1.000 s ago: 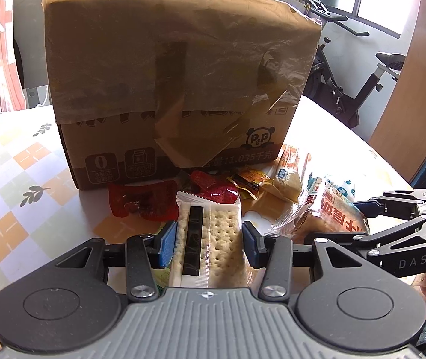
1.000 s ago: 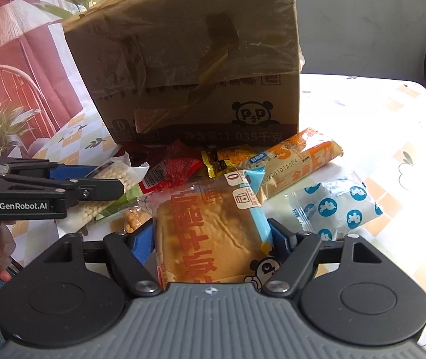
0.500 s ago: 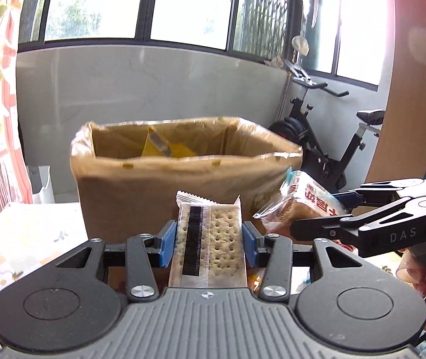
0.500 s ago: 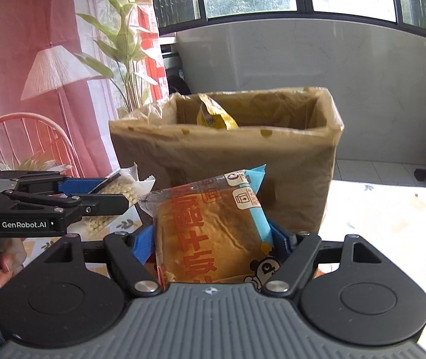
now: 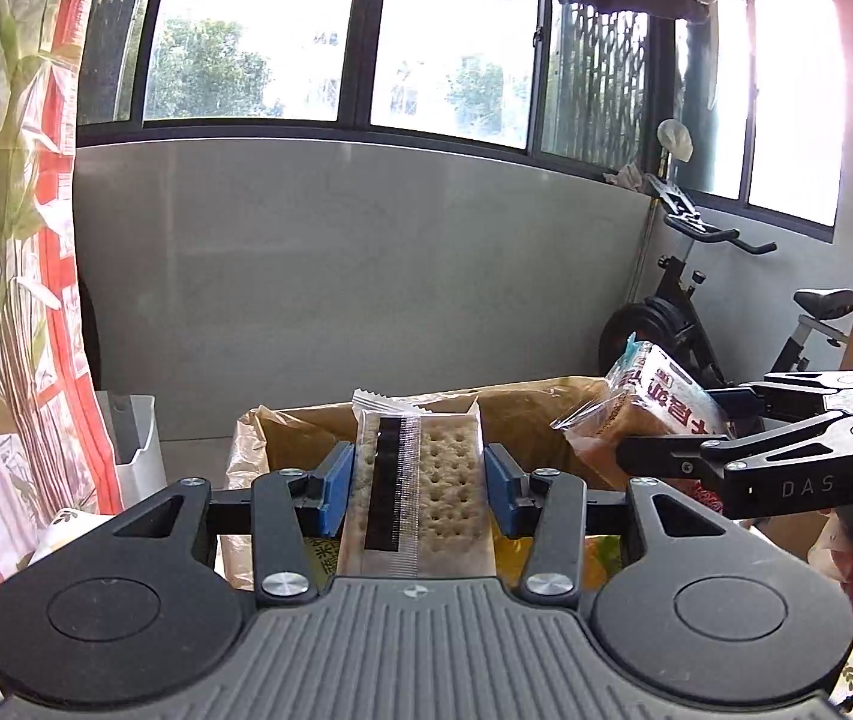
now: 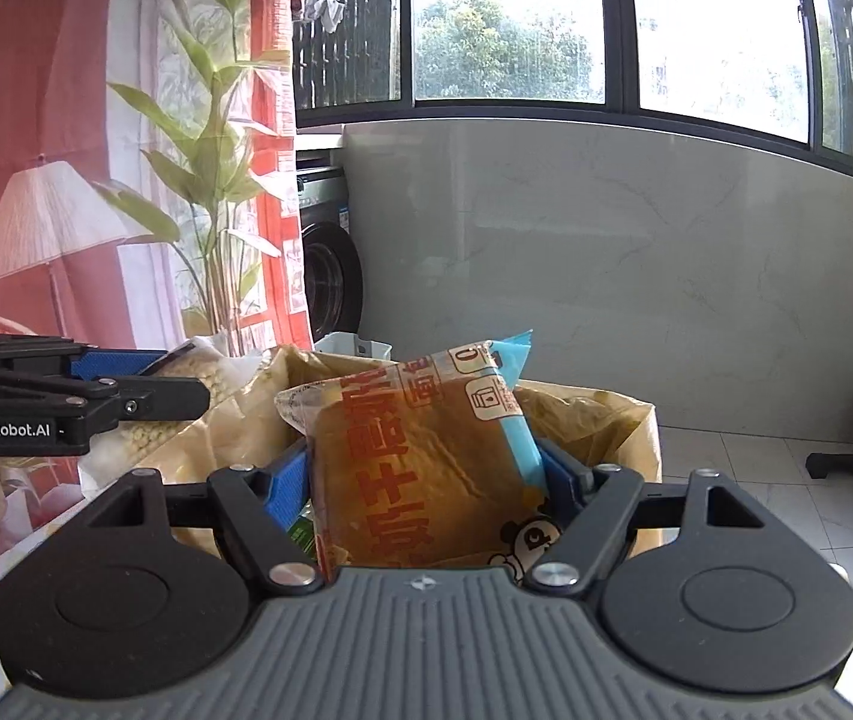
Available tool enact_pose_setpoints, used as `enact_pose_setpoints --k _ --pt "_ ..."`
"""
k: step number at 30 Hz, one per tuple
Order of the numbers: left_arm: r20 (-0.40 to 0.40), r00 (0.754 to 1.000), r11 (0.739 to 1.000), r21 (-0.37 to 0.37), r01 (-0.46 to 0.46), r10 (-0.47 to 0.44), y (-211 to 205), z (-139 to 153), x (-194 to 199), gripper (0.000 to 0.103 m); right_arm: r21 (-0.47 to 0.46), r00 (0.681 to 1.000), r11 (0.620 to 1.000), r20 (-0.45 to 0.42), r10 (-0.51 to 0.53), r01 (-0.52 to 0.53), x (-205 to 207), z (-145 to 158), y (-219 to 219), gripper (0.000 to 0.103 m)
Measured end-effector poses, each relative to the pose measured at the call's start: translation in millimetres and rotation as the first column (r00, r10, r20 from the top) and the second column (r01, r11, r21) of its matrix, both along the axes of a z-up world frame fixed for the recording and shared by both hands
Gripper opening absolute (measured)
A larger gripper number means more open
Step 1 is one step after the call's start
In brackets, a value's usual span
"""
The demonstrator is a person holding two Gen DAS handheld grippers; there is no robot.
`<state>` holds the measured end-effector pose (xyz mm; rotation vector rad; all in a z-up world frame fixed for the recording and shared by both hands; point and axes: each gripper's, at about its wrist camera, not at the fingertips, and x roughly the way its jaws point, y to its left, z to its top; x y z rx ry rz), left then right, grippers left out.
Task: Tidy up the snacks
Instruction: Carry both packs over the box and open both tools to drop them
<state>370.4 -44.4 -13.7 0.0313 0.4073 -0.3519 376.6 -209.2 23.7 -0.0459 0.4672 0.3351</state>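
Here the cracker packet (image 5: 420, 492) is clamped between the blue pads of the left gripper (image 5: 420, 480), and the bagged bread (image 6: 426, 462) is pinched at its sides by the wider-set right gripper (image 6: 426, 480); both snacks are held up at the near rim of the open cardboard box (image 5: 546, 414), with its mouth just beyond and below them. For the drop to go well, each packet is best carried fully past the near wall and over the opening before anything is released, the soft bread being squeezed no harder than it is and the two tools being kept apart so they are not knocked together. Inside the box, green and yellow wrappers (image 5: 600, 552) can be glimpsed. Compared with a second ago, both snacks have been lifted off the table, the box front that filled the views has sunk to the bottom, and the windows (image 6: 516, 24) have come into sight behind
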Motion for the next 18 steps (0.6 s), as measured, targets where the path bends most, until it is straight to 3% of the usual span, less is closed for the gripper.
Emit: enact_pose_setpoints --k 3,7,8,9,11,18 --pt "-0.037 0.999 0.997 0.066 -0.027 0.029 -10 -9 23 0.049 -0.032 0.999 0.998 -0.015 -0.046 0.045 27 -10 -2 0.077" --pt "-0.062 0.997 0.994 0.106 -0.034 0.041 -22 -15 43 0.05 0.007 0.991 0.994 -0.077 -0.106 0.107 53 -22 -6 0.079" --pt "-0.055 0.997 0.992 0.117 -0.041 0.047 -25 -16 44 0.052 -0.001 0.989 0.993 -0.086 -0.118 0.118 58 -24 -6 0.079" --pt "-0.049 0.997 0.991 0.122 -0.047 0.053 -27 -16 44 0.06 -0.006 0.988 0.992 -0.095 -0.123 0.123 61 -27 -6 0.079" --pt "-0.043 0.997 0.992 0.114 -0.054 0.059 -29 -17 45 0.068 0.019 0.987 0.993 -0.114 -0.116 0.119 64 -30 -11 0.081" --pt "-0.053 0.997 0.995 0.083 -0.057 0.062 -3 -15 32 0.068 0.093 0.993 0.991 -0.067 -0.095 0.101 37 -19 -25 0.085"
